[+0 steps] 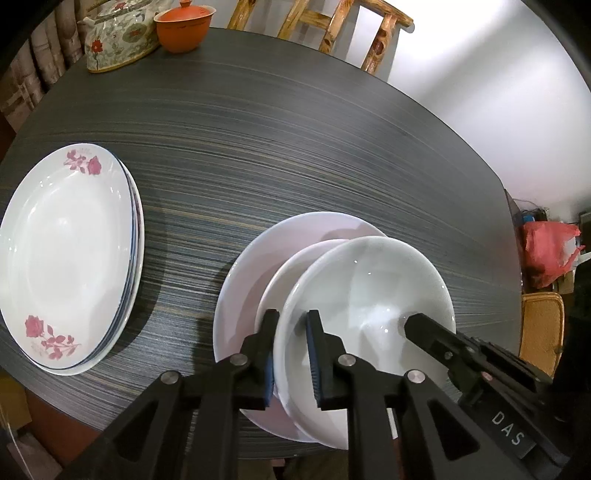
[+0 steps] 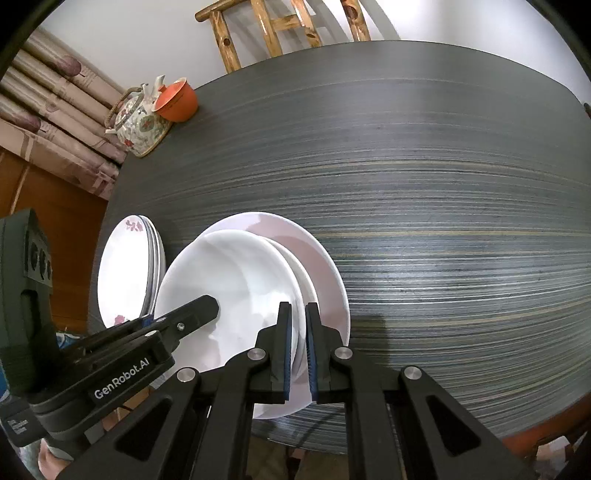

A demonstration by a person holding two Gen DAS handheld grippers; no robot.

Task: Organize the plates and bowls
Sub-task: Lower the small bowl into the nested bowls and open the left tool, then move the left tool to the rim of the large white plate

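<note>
1. Dark striped table (image 1: 295, 140) is stretching out ahead of us, with a floral teapot (image 1: 118, 40) and an orange lidded cup (image 1: 183, 26) at the far edge.
2. We're holding the top white bowl (image 1: 369, 288) from both sides: left gripper (image 1: 291, 354) is pinching its left rim, right gripper (image 2: 297, 347) is clamped nearly closed on the opposite rim.
3. It's hovering tilted over another bowl nested in the pinkish plate (image 1: 314, 229), near the table's front edge.
4. Glazed ceramic, so we're expecting stiff, slippery, chippable. Rim grips seem right.
5. Plain glossy white, probably unpatterned; rose plates (image 1: 66, 258) are stacked to the left.
</note>
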